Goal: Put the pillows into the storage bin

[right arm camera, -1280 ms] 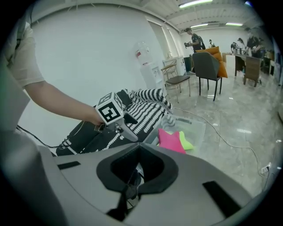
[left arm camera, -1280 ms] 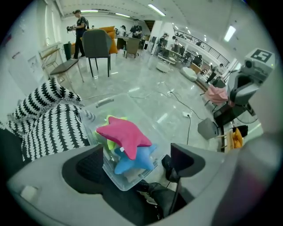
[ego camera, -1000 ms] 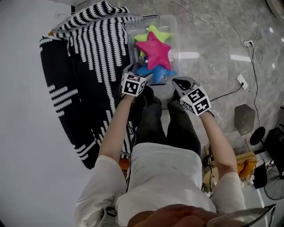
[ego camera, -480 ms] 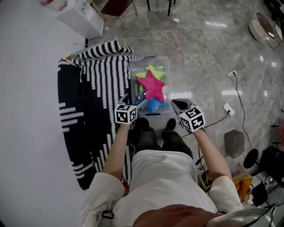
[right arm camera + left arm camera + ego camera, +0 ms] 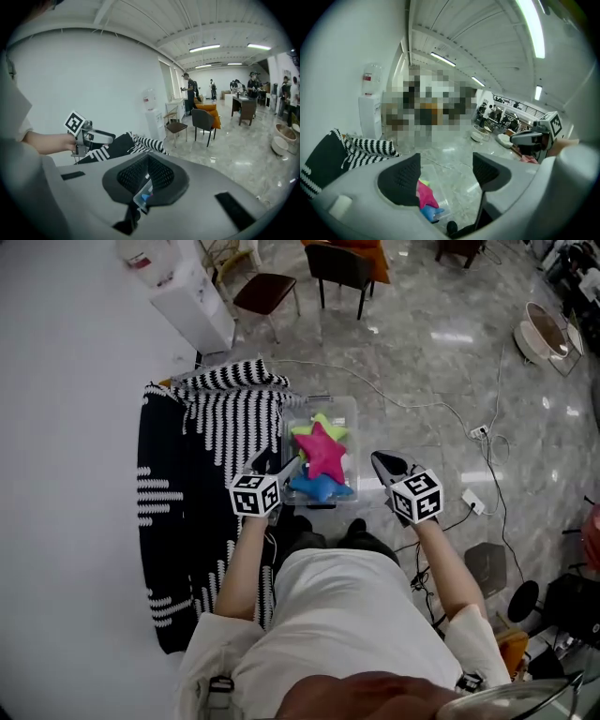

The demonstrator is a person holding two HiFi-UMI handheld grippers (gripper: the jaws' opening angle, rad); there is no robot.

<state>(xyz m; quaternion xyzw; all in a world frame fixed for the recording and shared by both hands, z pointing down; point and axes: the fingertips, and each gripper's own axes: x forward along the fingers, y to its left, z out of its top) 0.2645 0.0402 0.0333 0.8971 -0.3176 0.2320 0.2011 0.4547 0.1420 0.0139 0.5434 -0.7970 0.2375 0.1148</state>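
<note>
The three star pillows lay heaped in the bin on the floor, pink on top; none showed on the striped blanket beside it, so the loading looked done and the step in hand seemed to be the drawing away. To do that well, each gripper wanted carrying clear of the bin's rim without catching a star's point; the blue pillow, which sat at the near wall, might want a glance to see that it lay fully inside. The left gripper had its jaws apart, though they had just been closing, with nothing between them; the right gripper had its jaws clenched together on nothing. Both hung well above the bin, the left over its near left corner, the right off to its right side; in the left gripper view the pink and blue pillows showed far below, beside the left jaw's edge, touching neither jaw.
</note>
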